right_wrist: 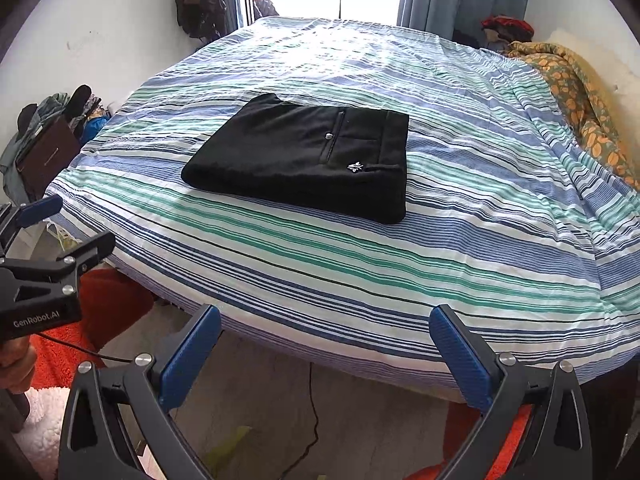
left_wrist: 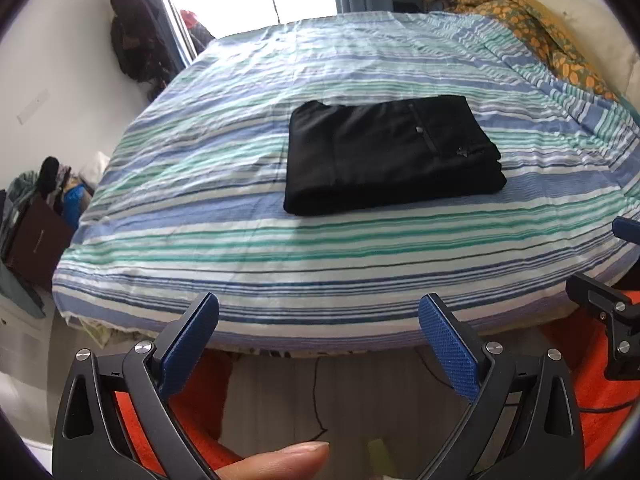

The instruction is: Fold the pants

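Note:
Black pants [left_wrist: 390, 156] lie folded into a compact rectangle on the striped bed [left_wrist: 280, 248], with a back pocket and a small white logo facing up; they also show in the right wrist view [right_wrist: 304, 156]. My left gripper [left_wrist: 320, 316] is open and empty, held off the bed's near edge, well short of the pants. My right gripper [right_wrist: 326, 328] is open and empty too, also back from the bed's near edge. Each gripper shows at the edge of the other's view, the right one [left_wrist: 612, 280] and the left one [right_wrist: 68, 224].
An orange-patterned blanket [left_wrist: 536, 28] is bunched at the bed's far right. Clothes and a brown box [left_wrist: 36, 240] pile on the floor to the left. A dark jacket [left_wrist: 132, 36] hangs on the wall. An orange rug [right_wrist: 60, 348] and a black cable [right_wrist: 312, 420] lie on the floor below.

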`<action>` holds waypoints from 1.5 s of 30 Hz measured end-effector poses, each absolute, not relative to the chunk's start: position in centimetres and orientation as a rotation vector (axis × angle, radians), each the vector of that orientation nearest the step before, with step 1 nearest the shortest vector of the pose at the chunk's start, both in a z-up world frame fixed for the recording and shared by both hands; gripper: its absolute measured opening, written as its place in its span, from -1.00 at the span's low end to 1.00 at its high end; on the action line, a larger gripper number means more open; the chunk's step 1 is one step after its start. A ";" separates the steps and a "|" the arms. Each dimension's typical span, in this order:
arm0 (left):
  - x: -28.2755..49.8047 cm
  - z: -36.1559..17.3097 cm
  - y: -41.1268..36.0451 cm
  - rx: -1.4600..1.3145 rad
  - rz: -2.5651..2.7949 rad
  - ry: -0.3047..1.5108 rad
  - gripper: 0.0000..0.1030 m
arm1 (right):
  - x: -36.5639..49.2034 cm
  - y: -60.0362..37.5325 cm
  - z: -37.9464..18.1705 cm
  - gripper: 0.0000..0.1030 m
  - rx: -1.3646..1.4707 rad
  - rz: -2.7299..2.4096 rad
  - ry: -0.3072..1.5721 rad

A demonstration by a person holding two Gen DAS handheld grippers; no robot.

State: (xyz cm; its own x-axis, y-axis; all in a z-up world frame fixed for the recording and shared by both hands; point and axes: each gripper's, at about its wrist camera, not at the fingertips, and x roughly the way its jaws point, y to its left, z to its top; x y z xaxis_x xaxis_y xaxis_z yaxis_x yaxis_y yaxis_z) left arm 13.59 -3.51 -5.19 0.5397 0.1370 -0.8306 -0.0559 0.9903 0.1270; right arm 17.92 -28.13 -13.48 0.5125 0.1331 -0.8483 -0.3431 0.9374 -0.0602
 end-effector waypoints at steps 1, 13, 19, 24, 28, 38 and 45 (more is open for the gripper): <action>13.5 -5.1 -3.5 0.080 0.107 0.999 0.98 | 17.9 -28.1 -13.4 0.99 -0.230 0.292 0.997; 12.6 -3.1 -3.9 0.050 0.060 1.000 0.99 | 17.1 -27.8 -11.2 0.99 -0.244 0.307 1.004; 12.8 -3.4 -3.9 0.066 0.082 1.015 0.99 | 16.8 -27.3 -10.9 0.99 -0.272 0.316 1.013; 12.7 -3.4 -4.0 0.078 0.084 1.010 0.99 | 16.7 -27.2 -11.0 0.99 -0.277 0.316 1.016; 12.6 -3.5 -4.0 0.090 0.093 1.006 0.99 | 16.7 -27.1 -11.2 0.99 -0.284 0.312 1.021; 12.7 -3.7 -4.3 0.100 0.089 1.009 0.98 | 16.8 -27.4 -11.3 0.99 -0.271 0.310 1.024; 12.6 -3.6 -4.5 0.104 0.087 1.008 0.98 | 17.0 -27.6 -11.2 0.99 -0.268 0.305 1.024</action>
State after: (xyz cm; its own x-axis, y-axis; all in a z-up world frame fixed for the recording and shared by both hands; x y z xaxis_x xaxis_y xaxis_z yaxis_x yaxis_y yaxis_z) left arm 12.60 -4.50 -3.60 0.5309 0.1210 -0.8387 -0.0249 0.9915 0.1273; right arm 16.98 -27.64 -11.25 0.4849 0.1234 -0.8658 -0.3709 0.9256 -0.0758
